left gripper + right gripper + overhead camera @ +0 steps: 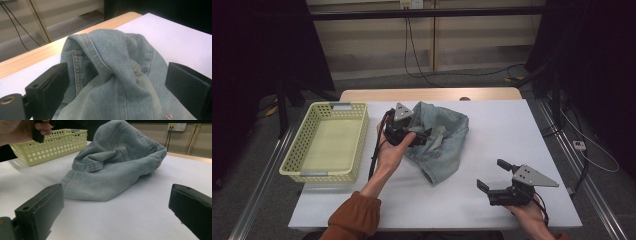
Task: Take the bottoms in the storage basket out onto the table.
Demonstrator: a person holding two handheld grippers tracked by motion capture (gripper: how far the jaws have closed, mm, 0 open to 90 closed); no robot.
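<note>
The denim garment (440, 137) is faded light blue with paler stitched seams. The basket (307, 145) at the table's left edge is pale yellow, its walls dotted with round holes. The table (492, 150) is white, both grippers' jaws black, the sleeve (354, 217) rust-orange.

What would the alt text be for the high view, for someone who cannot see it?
A crumpled denim garment lies on a white table, with the person's left gripper open at its left edge. The right gripper hangs open over bare table nearer the person, and a pale yellow basket sits at the left.
</note>
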